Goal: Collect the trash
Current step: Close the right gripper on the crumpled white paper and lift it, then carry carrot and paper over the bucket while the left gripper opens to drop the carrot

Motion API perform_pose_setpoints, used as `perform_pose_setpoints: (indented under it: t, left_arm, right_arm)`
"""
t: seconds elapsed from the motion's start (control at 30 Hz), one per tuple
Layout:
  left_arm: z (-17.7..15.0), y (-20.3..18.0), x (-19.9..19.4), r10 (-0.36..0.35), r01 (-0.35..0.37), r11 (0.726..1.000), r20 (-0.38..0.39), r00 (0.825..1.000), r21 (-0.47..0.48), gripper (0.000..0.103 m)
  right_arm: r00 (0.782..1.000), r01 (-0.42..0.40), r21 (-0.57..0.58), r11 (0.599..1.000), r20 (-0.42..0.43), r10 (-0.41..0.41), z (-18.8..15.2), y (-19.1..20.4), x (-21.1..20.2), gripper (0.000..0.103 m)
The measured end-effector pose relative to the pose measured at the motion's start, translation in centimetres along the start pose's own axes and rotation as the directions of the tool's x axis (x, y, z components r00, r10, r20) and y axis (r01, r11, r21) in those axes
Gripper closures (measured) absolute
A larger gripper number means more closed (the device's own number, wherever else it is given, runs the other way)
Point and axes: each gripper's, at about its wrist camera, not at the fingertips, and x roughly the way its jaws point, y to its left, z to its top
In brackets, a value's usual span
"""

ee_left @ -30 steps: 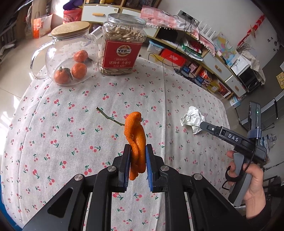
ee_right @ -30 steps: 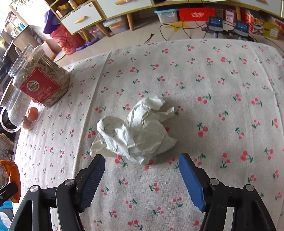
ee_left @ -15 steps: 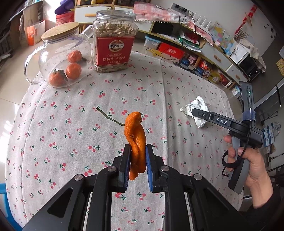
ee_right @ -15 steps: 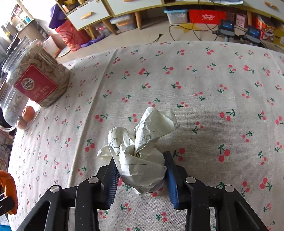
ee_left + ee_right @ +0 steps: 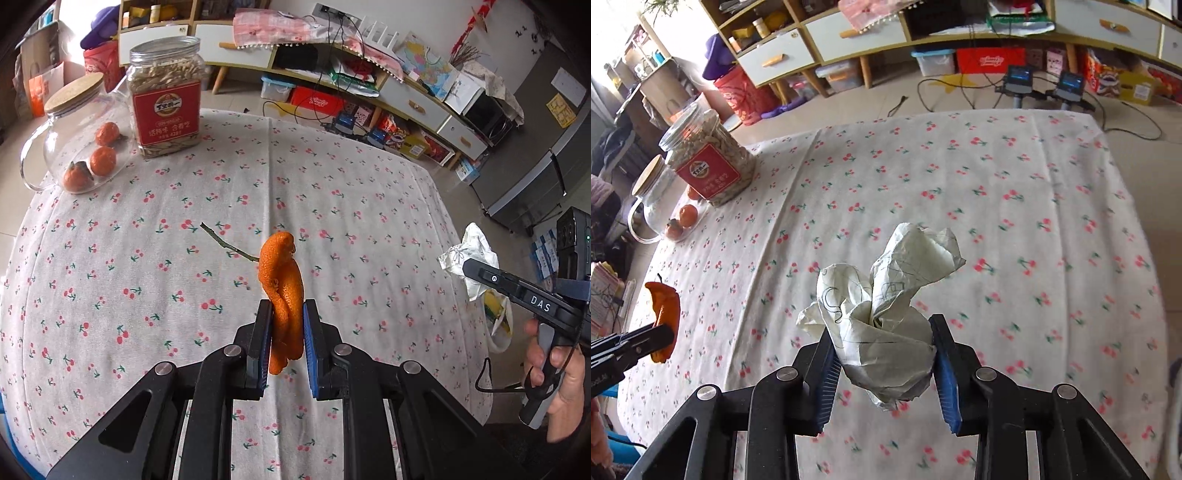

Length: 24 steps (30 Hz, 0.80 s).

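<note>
Trash is being held up over the table, orange peel pinched tight in the left gripper and crumpled paper squeezed in the right gripper, so both should be squeezing firmly while carrying.

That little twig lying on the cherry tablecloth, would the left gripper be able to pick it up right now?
Probably not yet. The left gripper is shut on the orange peel, so its fingers are full. The twig itself lies bare on the tablecloth just ahead, with nothing over it, so the way opens once the peel is dropped.
</note>
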Motion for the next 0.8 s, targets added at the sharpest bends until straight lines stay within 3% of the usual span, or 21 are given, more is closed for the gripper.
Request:
perform_pose_setpoints:
  t: [0.2,0.33,0.53,0.8]
  left_arm:
    - [-1.7,-6.6,0.5,-0.097,0.099,0.992,-0.032,0.995,0.078,0.086]
    - [-2.8,-11.9,1.0,-0.117,0.122,0.981,-0.041,0.992,0.153,0.086]
    - [-4.3,-20.9,3.8,-0.147,0.167,0.948,-0.093,0.985,0.271,0.086]
    - [-6.3,-34.5,9.3,-0.201,0.263,0.875,-0.191,0.961,0.406,0.086]
  right_arm:
    - [0.993,0.055,0.092,0.994,0.098,-0.064,-3.9,-7.4,-7.5,0.062]
    - [0.988,0.114,0.202,0.973,0.076,-0.132,-6.5,-13.6,-11.0,0.062]
    - [0.976,0.129,0.366,0.922,0.118,-0.184,-10.1,-22.7,-16.5,0.062]
    - [0.976,0.130,0.511,0.849,0.086,-0.201,-14.5,-31.2,-19.0,0.062]
